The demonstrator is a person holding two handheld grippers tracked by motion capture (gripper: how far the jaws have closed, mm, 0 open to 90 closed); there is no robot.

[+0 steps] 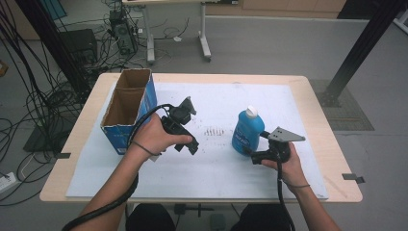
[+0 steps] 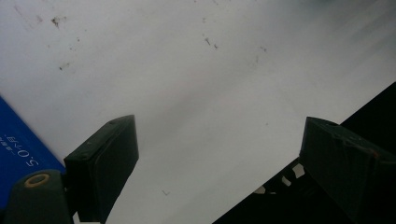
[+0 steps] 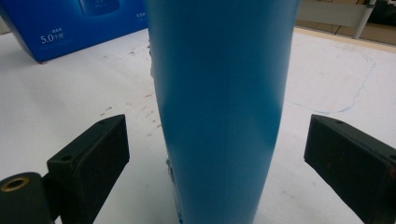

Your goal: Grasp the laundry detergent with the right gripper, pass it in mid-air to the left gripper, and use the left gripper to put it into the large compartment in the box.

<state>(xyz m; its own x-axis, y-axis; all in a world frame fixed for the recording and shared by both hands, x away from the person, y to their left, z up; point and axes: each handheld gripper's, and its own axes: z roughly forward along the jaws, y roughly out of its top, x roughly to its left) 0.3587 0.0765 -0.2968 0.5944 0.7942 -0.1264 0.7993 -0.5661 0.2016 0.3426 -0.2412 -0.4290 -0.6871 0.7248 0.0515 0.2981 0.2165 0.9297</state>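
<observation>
We see a blue bottle (image 1: 247,131) with a white cap standing upright on the white mat (image 1: 226,163), between our right gripper's (image 3: 217,154) spread jaws, seemingly untouched; the left gripper (image 2: 217,154) is spread and empty.

White mat (image 1: 211,168) on counter bare between box (image 1: 129,109) and bottle (image 1: 247,130): free passage there. Box blocks far-left corner. Bottle stands upright between right gripper (image 1: 251,153) jaws, gap either side. Left gripper (image 1: 188,143) jaws wide, nothing between.
</observation>
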